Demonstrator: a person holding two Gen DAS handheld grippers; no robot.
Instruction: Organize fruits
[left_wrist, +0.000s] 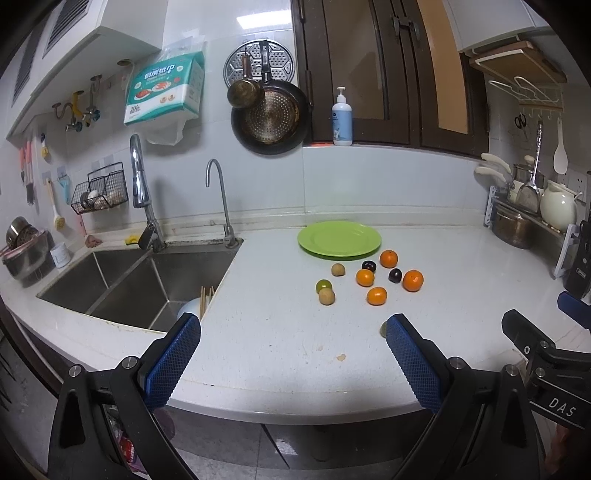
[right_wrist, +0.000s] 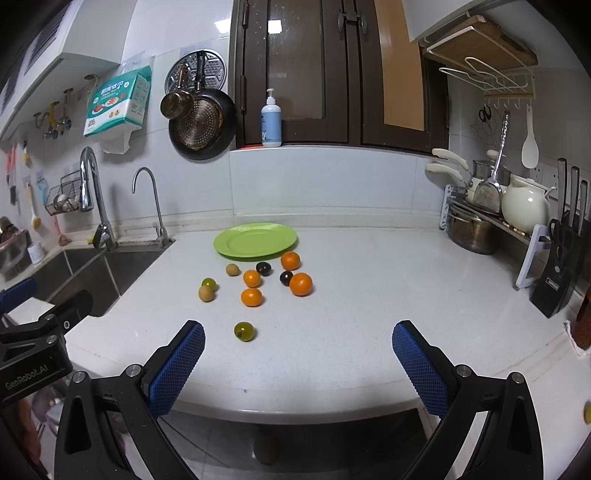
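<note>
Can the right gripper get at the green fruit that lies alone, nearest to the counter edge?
Probably yes. The right gripper is open and holds nothing, and the lone green fruit lies on bare counter just ahead of its fingers, apart from the other fruits. Nothing stands between them.
</note>
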